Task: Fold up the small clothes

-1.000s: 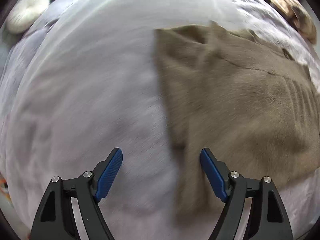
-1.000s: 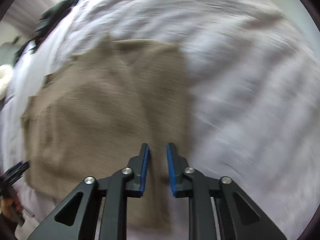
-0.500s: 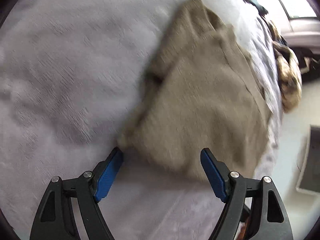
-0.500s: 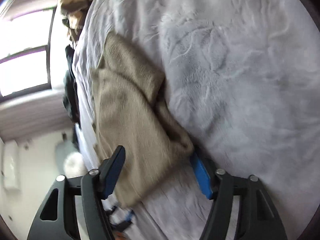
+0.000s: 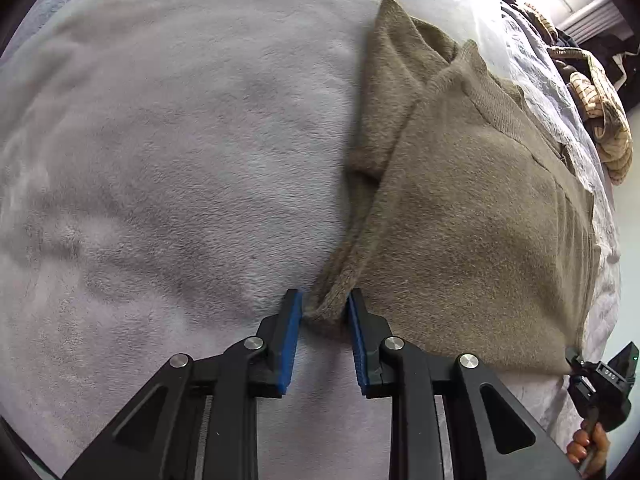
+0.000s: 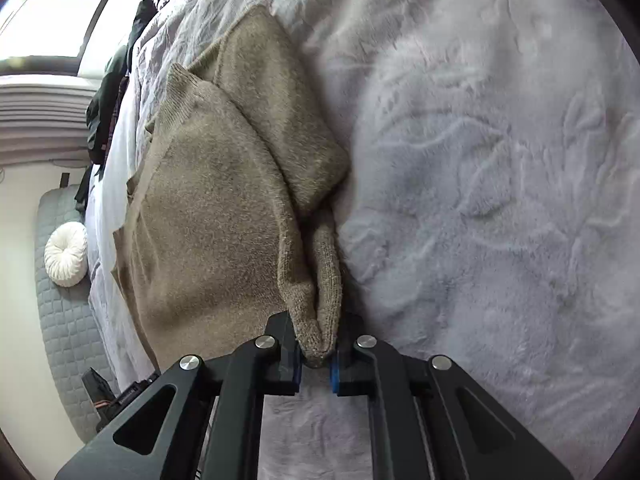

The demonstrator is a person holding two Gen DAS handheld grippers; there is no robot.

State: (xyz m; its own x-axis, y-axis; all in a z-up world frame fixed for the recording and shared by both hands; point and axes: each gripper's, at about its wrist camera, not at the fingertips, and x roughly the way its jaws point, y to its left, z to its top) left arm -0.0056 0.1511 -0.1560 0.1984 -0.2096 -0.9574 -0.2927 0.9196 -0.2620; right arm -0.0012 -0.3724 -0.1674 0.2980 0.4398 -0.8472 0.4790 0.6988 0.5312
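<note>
A tan knitted sweater (image 5: 472,208) lies folded on a pale grey fleece blanket (image 5: 160,160), one sleeve tucked under its near edge. My left gripper (image 5: 324,308) points down at the sweater's near corner. Its jaws are closing, and the bunched corner fills the gap between the blue pads. In the right wrist view the same sweater (image 6: 208,216) stretches away to the left. My right gripper (image 6: 316,356) is shut on a ribbed corner of its hem. That right gripper also shows at the left view's lower right edge (image 5: 600,376), held by a hand.
The blanket (image 6: 500,200) spreads wide to the right of the sweater. A patterned beige garment (image 5: 604,120) lies at the bed's far edge. A round white cushion (image 6: 66,254) rests on a grey quilted mat (image 6: 68,340) beside the bed, with dark clothes (image 6: 108,104) beyond.
Both grippers stood open around the sweater's edge half a second ago; now each has closed on a corner of it. The right one has come down closer to the fabric.
</note>
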